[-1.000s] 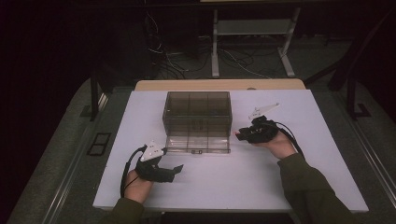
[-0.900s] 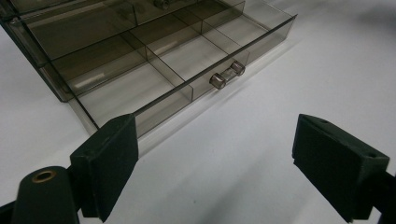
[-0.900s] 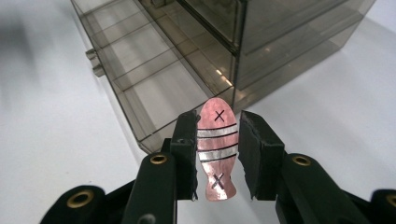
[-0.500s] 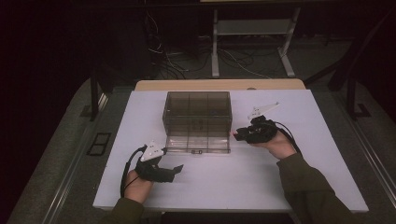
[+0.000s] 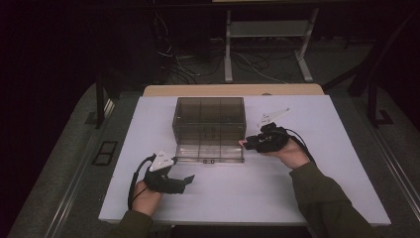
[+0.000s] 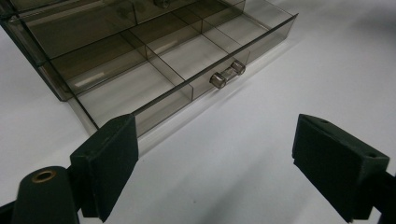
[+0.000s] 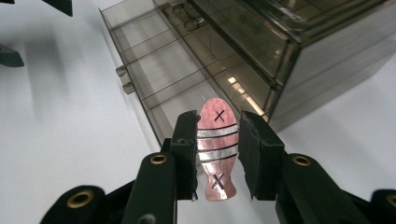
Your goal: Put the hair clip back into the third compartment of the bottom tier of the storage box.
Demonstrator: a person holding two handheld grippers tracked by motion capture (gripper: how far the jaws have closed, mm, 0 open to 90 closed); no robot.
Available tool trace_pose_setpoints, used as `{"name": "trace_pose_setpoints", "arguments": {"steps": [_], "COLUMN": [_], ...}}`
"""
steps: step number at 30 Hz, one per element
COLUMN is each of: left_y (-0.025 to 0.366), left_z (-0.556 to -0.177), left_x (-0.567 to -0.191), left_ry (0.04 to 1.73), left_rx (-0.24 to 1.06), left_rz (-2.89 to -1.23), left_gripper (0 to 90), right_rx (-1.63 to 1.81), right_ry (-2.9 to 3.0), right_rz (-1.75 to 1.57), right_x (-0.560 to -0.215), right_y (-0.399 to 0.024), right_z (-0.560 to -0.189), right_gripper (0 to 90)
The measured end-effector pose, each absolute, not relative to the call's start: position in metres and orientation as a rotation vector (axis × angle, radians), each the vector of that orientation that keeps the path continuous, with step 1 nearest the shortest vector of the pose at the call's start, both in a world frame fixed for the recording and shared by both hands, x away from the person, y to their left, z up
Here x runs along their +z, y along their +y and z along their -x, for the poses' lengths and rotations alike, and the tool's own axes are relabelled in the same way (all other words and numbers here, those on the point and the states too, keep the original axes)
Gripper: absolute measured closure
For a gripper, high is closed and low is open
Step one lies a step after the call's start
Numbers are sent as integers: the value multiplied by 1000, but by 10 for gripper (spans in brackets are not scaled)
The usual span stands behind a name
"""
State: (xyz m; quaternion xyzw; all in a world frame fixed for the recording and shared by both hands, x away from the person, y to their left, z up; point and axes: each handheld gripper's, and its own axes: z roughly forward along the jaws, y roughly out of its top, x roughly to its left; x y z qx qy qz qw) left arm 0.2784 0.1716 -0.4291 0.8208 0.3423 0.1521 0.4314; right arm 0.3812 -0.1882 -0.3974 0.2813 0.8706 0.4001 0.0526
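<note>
A smoky clear drawer cabinet (image 5: 209, 119) stands mid-table, its bottom drawer (image 5: 210, 153) pulled out toward me. In the left gripper view that drawer (image 6: 154, 60) shows bare compartments and a small clear handle (image 6: 228, 73). My right gripper (image 5: 246, 144) hovers at the drawer's right end, shut on a pink fish-shaped piece (image 7: 217, 149) with silver stripes and two X marks, held over the end compartment. At the front left of the table my left gripper (image 5: 184, 181) rests, jaws wide open (image 6: 215, 144) with nothing between them, pointing at the drawer's front.
The white table top (image 5: 297, 198) has free room in front of the drawer and on both sides. A wooden board edge (image 5: 233, 90) runs behind the cabinet. Beyond the table are a metal stand (image 5: 267, 29) and floor cables (image 5: 257, 64).
My right gripper has edged slightly left toward the drawer's right end with the pink fish still in it. The left gripper has stayed put.
</note>
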Motion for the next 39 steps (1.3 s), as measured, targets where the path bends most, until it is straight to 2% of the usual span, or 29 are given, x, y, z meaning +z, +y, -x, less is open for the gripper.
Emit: {"name": "trace_pose_setpoints", "arguments": {"steps": [21,39], "left_y": [171,171], "left_z": [-279,-278], "left_x": [-430,-431], "left_ry": [847,832], "left_rx": [377,375], "left_rz": [-2048,-2053], "left_gripper": [136,136], "right_rx": [1231,1208], "right_ry": [2675,2690], "right_rz": [-809,-815], "right_x": [-395,-409], "right_y": [-157,-144], "right_z": [-389,-389], "right_gripper": [669,669]}}
